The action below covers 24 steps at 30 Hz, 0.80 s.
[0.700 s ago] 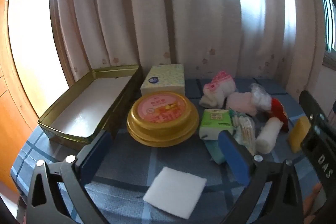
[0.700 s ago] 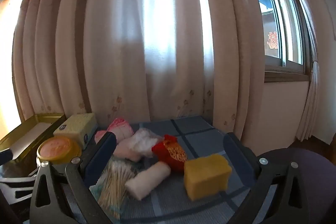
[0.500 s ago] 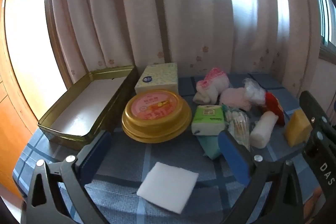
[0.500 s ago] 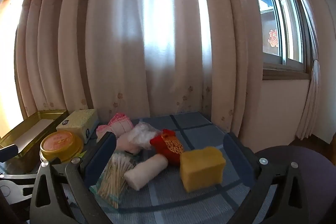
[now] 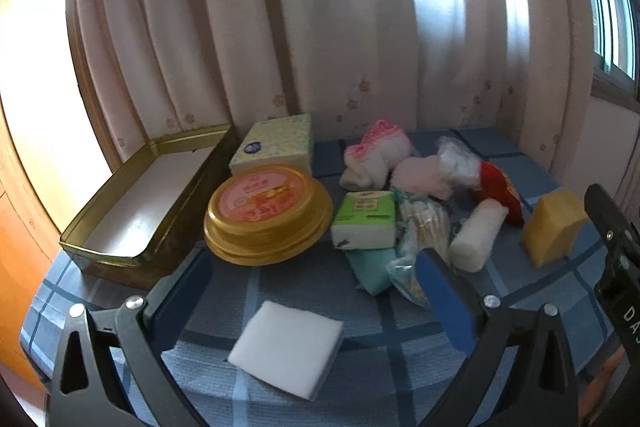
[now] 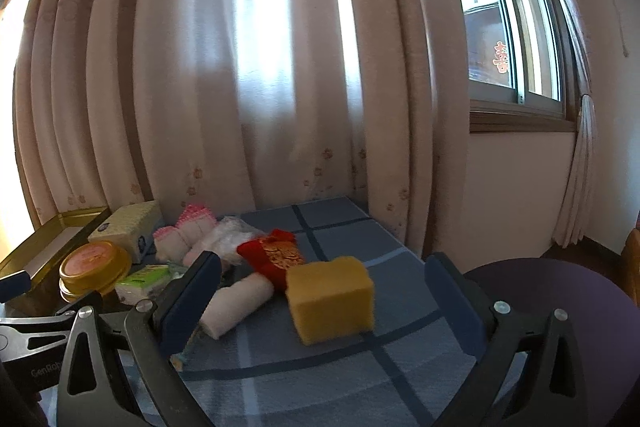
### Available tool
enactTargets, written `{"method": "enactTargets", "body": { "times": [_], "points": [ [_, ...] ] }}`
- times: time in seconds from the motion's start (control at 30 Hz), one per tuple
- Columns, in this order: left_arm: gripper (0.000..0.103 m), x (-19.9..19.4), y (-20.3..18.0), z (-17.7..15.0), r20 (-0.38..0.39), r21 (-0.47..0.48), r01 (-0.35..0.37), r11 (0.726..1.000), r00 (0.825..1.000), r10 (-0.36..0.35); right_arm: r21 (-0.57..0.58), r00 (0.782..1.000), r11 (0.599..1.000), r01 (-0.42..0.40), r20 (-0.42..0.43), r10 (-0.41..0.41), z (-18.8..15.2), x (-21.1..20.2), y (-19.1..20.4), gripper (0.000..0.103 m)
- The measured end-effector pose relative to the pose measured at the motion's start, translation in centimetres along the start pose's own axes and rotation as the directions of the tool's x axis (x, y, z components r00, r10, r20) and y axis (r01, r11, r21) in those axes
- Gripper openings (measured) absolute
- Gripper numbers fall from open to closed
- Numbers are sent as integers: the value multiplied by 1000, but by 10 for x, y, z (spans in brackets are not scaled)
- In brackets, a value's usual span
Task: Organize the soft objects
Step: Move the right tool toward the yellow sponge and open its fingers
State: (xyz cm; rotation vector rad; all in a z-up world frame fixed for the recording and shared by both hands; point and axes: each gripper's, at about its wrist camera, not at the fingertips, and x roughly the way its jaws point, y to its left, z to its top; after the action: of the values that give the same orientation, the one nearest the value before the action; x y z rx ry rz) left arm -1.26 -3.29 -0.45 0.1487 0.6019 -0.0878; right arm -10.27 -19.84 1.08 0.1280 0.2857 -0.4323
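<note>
A blue plaid table holds soft things. A white foam pad (image 5: 287,347) lies just in front of my open, empty left gripper (image 5: 316,291). A yellow sponge (image 6: 331,298) sits between the fingers' line of my open, empty right gripper (image 6: 320,291), a little ahead; it also shows in the left wrist view (image 5: 554,227). A white cloth roll (image 6: 236,301), a red pouch (image 6: 272,255), pink-white socks (image 5: 376,155), a green tissue pack (image 5: 364,219) and a cotton swab bag (image 5: 420,227) lie in a cluster.
An open gold tin tray (image 5: 132,203) stands at the left, with a round gold tin (image 5: 266,211) and a tissue box (image 5: 276,145) beside it. Curtains hang behind the table. A dark round stool (image 6: 560,291) stands to the right.
Both grippers have pulled back and tilted slightly, so the objects sit a little farther left and lower in the views. Nothing was grasped or moved on the table.
</note>
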Motion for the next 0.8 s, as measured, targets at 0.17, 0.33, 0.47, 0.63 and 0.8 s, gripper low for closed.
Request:
{"method": "enactTargets", "body": {
  "times": [0.17, 0.33, 0.47, 0.63, 0.8],
  "points": [
    [103, 2, -8, 2, -4, 16, 5, 1000, 1000, -5, 16, 1000, 1000, 4, -14, -4, 2, 1, -12, 102],
    [103, 6, -16, 0, 7, 24, 2, 1000, 1000, -2, 15, 1000, 1000, 8, -23, -7, 3, 0, -17, 102],
    [103, 9, -24, -3, 5, 44, -9, 999, 1000, 9, 12, 1000, 1000, 5, -21, -5, 1, 1, -22, 102],
    [103, 13, -31, -4, 4, 48, -6, 999, 1000, 6, 27, 999, 1000, 6, -39, -5, -2, 5, -32, 102],
    [103, 19, -34, -3, -13, 53, -6, 999, 1000, 7, 40, 997, 999, 12, -71, -10, -3, 12, -43, 102]
  ]
}}
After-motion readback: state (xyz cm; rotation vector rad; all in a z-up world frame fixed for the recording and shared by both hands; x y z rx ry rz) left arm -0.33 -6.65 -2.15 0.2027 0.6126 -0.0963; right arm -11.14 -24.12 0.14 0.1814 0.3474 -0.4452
